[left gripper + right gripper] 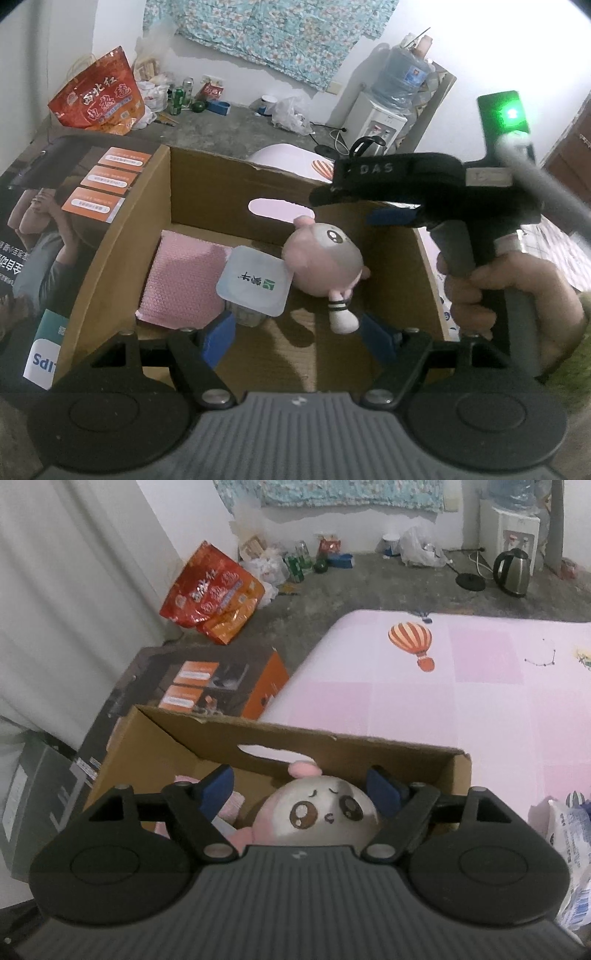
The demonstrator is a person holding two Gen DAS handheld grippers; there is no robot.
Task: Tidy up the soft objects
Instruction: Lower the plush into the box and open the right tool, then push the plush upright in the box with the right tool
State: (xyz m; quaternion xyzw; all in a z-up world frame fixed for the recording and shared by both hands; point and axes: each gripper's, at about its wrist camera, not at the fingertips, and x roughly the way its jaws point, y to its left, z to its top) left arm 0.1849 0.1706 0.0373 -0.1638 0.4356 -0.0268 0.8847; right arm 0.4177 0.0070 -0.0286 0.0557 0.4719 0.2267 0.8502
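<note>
Both grippers black, ribbed grey base, silver screws, blue fingers (218,338). Right gripper (391,216) marked "DAS", green light on top. Bare-skinned hand (517,295), green sleeve.

A pink patchwork bed surface (461,716), printed with a striped hot-air balloon (410,642), occupies the right half of the scene. On its near left edge stands an open cardboard box (458,775); a crinkled white plastic packet (569,853) lies at its near right corner. Beyond and to the left, a grey concrete floor (332,594) carries an orange-and-dark printed carton (236,686) beside the bed, a red snack bag (210,594) farther left, green cans (295,566) and white plastic bags (421,552) along the far wall, and a steel kettle (511,572) at far right.
</note>
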